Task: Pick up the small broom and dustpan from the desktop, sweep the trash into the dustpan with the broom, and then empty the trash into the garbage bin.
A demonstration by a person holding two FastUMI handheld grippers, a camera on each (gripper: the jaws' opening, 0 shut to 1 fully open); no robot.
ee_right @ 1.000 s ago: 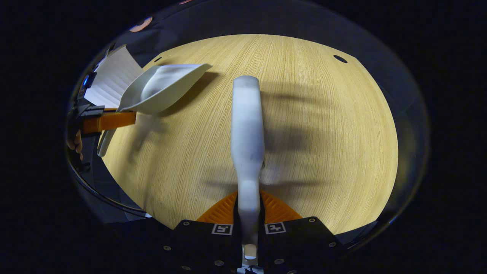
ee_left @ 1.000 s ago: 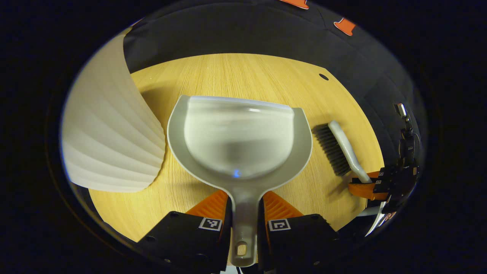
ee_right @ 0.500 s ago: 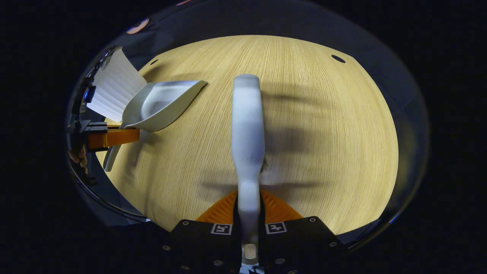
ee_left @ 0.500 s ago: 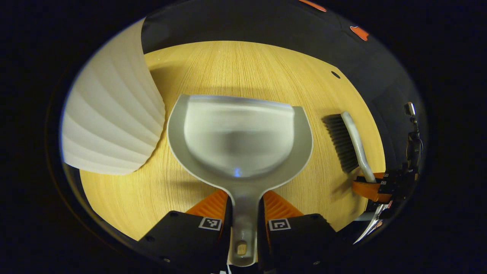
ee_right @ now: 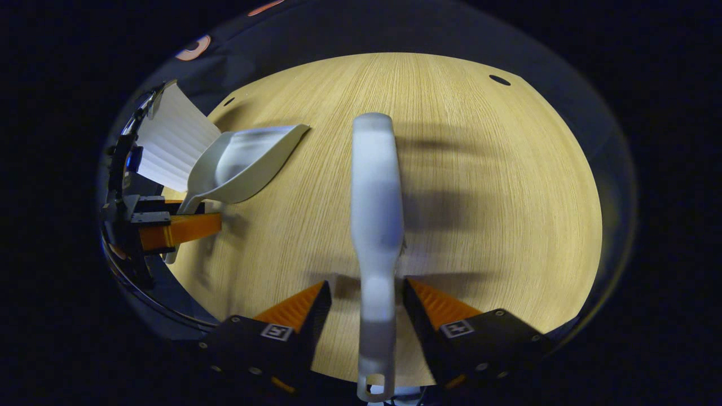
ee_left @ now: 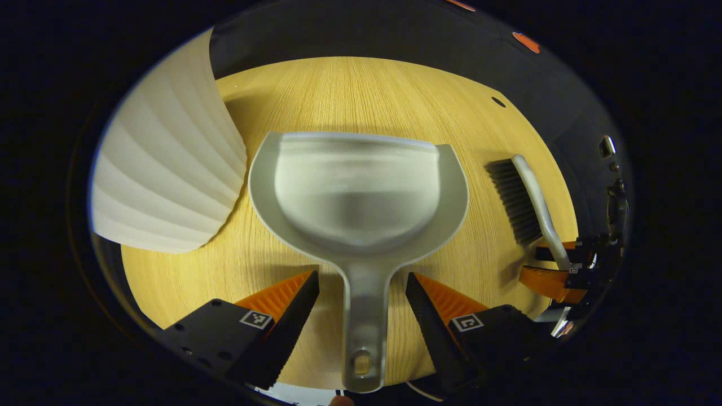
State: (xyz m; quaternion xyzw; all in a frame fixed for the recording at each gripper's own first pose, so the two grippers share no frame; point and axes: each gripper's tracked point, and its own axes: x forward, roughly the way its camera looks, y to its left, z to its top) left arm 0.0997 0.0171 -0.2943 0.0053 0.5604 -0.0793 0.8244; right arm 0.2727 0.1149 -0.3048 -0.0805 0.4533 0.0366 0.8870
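The grey dustpan [ee_left: 358, 192] lies flat on the wooden table [ee_left: 361, 90], its pan empty and its handle running back between the spread fingers of my left gripper [ee_left: 361, 277], which is open and not touching it. In the right gripper view the small broom [ee_right: 375, 186] lies on the table with its pale back up; its handle passes between the parted fingers of my right gripper [ee_right: 365, 283], also open. The broom [ee_left: 527, 197] with dark bristles and the right gripper [ee_left: 558, 265] show at the right of the left gripper view. The dustpan [ee_right: 242, 160] and left gripper [ee_right: 180, 223] show at the left of the right gripper view.
A white ribbed garbage bin [ee_left: 163, 175] stands on the table just left of the dustpan, close to its rim; it is the bin [ee_right: 172, 141] at the far left of the right gripper view. Small dark holes [ee_right: 499, 80] mark the table's far corners.
Both grippers have opened: the left let go of the dustpan handle, the right let go of the broom handle. Both tools now rest on the table.
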